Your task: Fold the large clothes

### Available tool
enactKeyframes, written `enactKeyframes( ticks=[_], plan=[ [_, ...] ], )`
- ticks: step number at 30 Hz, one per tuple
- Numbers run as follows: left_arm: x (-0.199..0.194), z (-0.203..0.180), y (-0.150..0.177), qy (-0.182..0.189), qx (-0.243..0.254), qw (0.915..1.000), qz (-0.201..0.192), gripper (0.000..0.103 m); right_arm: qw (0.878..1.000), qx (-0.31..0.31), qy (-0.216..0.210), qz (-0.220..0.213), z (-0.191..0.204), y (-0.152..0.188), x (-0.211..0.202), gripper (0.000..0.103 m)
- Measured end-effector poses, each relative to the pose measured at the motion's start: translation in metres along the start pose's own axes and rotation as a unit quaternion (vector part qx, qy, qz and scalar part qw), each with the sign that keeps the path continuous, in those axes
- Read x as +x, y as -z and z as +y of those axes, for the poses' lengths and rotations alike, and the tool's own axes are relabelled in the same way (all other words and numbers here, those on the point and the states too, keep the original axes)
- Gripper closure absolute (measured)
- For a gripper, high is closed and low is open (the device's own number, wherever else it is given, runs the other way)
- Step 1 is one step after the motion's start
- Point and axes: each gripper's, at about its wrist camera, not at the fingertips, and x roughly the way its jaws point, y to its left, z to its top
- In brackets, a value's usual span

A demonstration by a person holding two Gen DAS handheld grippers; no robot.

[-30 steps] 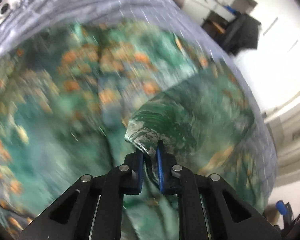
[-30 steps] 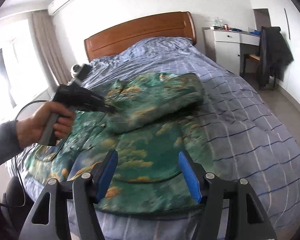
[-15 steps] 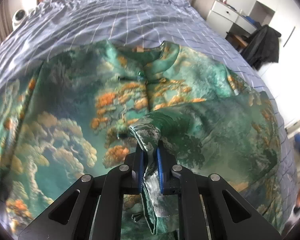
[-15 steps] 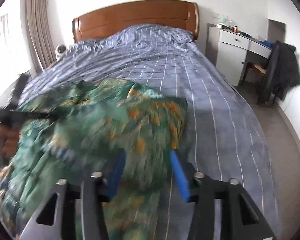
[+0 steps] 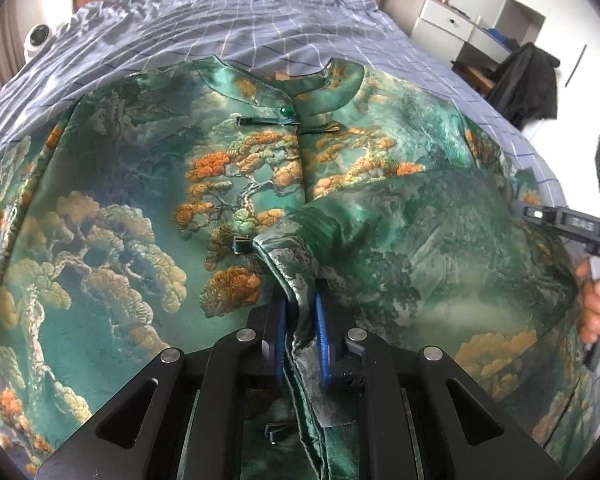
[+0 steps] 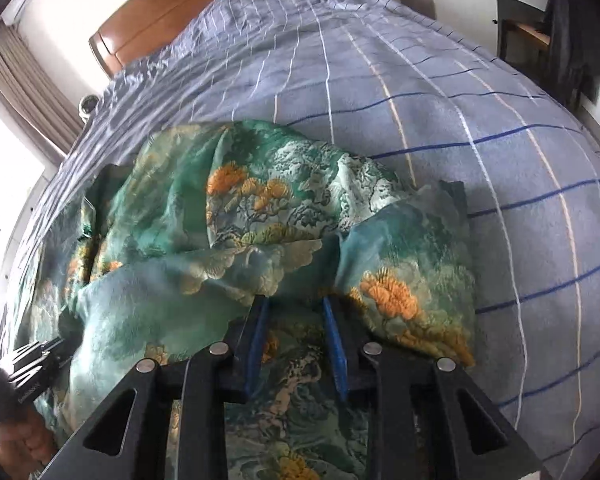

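Green brocade jacket (image 5: 148, 208) spread on bed (image 5: 260, 24). L. gripper (image 5: 300, 316) – fingers clamped on folded-in sleeve cuff. R. gripper (image 6: 296, 312) – fingers apart, just been closing, fabric fold between, pads not pressing.

A jacket (image 5: 148, 208) lies spread on the bed (image 5: 260, 12), collar toward the headboard (image 6: 148, 32); its sleeve is folded across its front; a dresser (image 5: 452, 28) stands beside the bed, near the headboard.
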Motion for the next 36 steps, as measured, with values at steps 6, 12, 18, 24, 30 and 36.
enactKeyframes(
  ticks=[6,12,18,24,30,36],
  plan=[
    [-0.001,-0.001,0.004,-0.002,-0.001,1.0000,-0.009,0.091,0.999,-0.047,-0.013,0.008,0.013,0.045,-0.051,0.075],
    [0.002,-0.004,0.009,-0.014,0.006,0.9997,-0.017,0.090,0.996,-0.069,0.005,0.059,0.017,0.081,-0.056,0.075],
    [-0.010,-0.010,0.010,-0.041,0.012,0.9989,-0.019,0.074,0.998,-0.033,0.018,0.054,0.013,0.078,-0.035,0.076],
    [-0.062,-0.013,0.030,-0.046,0.009,0.9974,-0.055,0.019,0.998,-0.046,0.041,-0.004,0.029,0.096,-0.077,0.053],
    [-0.110,-0.013,0.059,-0.075,0.029,0.9940,-0.074,0.015,0.994,-0.081,0.056,-0.046,0.061,0.132,-0.132,0.042],
    [-0.141,0.002,0.083,-0.084,0.020,0.9932,-0.078,0.015,0.990,-0.115,0.054,-0.059,0.102,0.168,-0.161,0.042]
  ],
)
